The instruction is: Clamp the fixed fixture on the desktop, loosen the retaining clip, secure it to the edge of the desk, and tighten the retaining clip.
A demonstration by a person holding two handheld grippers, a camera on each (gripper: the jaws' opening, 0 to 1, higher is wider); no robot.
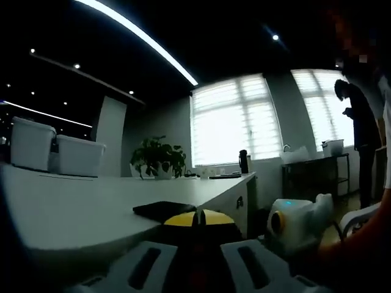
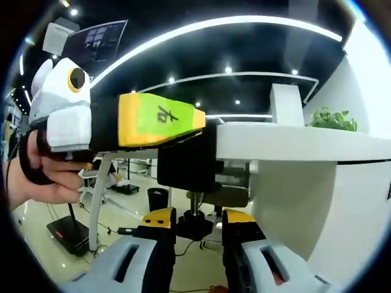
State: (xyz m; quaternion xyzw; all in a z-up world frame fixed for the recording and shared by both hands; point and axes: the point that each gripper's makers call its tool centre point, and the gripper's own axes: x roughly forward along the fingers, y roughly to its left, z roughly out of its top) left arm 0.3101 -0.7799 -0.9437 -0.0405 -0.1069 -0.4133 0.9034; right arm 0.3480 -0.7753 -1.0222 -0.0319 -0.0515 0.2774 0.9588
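A black clamp fixture sits over the edge of the white desk, with its threaded screw and round knob hanging below the desktop. My left gripper, with yellow-green jaws, comes in from the left and is shut on the fixture's upper part. In the left gripper view its yellow tips meet low over the desk, beside the fixture's flat black top. My right gripper points up from below, its jaws closed against the knob. It also appears as a white body beyond the desk edge.
Two white bins and a potted plant stand far back on the desk, along with a dark bottle. A person stands by the windows at the right. Under the desk are a black wastebasket and a chair base.
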